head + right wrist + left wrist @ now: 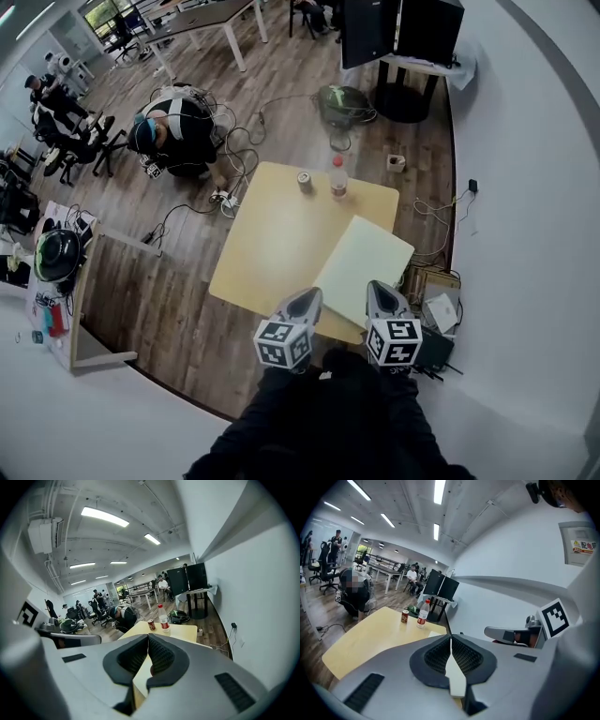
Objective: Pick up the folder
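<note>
My left claw (450,642) is closed, its 2 black ribbed pads meeting at the tips with nothing caught between them. My right claw (148,637) is the same: jaws pressed together and empty. In the head view both sit low in the middle of the frame, side by side, each with its marker cube nearest me and its tip aimed up the picture.

The folder (366,267) is a pale, plain rectangle lying flat on the near right part of the bench (272,244), turned at an angle to the bench's edges. The right claw's tip overlaps the folder's lower edge in the head view, and the left claw's tip sits just to the left of the folder's lower left corner. I cannot tell whether either tip touches it.

Further up the frame, near the bench's far edge, 1 can (305,181) and 1 clear bottle (338,176) with a red label stand upright close together, well apart from the folder. Beyond the bench, in the upper left, a person (173,127) crouches on the wooden floor (281,84) among loose cables (246,141).
</note>
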Available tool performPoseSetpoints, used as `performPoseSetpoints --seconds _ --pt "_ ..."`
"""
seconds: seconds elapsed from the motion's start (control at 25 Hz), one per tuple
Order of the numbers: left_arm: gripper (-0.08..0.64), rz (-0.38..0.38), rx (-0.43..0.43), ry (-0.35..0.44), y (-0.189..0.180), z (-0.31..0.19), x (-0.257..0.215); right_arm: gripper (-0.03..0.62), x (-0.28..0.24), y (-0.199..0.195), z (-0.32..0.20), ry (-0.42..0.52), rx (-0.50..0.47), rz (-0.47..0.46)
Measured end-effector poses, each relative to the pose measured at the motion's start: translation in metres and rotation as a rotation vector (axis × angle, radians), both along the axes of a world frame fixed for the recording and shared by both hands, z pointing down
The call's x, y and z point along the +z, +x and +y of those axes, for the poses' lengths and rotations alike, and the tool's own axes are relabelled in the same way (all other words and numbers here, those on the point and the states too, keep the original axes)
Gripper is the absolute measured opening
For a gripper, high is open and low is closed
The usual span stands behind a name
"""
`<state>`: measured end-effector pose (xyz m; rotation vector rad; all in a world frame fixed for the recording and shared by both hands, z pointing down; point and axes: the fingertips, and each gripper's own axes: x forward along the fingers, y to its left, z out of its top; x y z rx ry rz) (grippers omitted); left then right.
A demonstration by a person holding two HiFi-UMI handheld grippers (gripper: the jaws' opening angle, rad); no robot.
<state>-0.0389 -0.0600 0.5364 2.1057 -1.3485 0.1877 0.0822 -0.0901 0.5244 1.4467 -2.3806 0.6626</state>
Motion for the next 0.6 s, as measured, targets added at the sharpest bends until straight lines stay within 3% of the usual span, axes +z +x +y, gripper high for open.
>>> performPoseSetpoints --seconds 0.32,0.6 --pt "0.040 -0.032 -0.003 -0.082 -0.003 -0.020 0.037 0.025 0.052 0.020 -0.014 -0.122 0.051 -0.015" --pt "0.040 -0.039 0.046 -0.162 0.002 -0.034 0.081 0.025 0.102 0.044 -0.023 -0.200 0.143 -0.003"
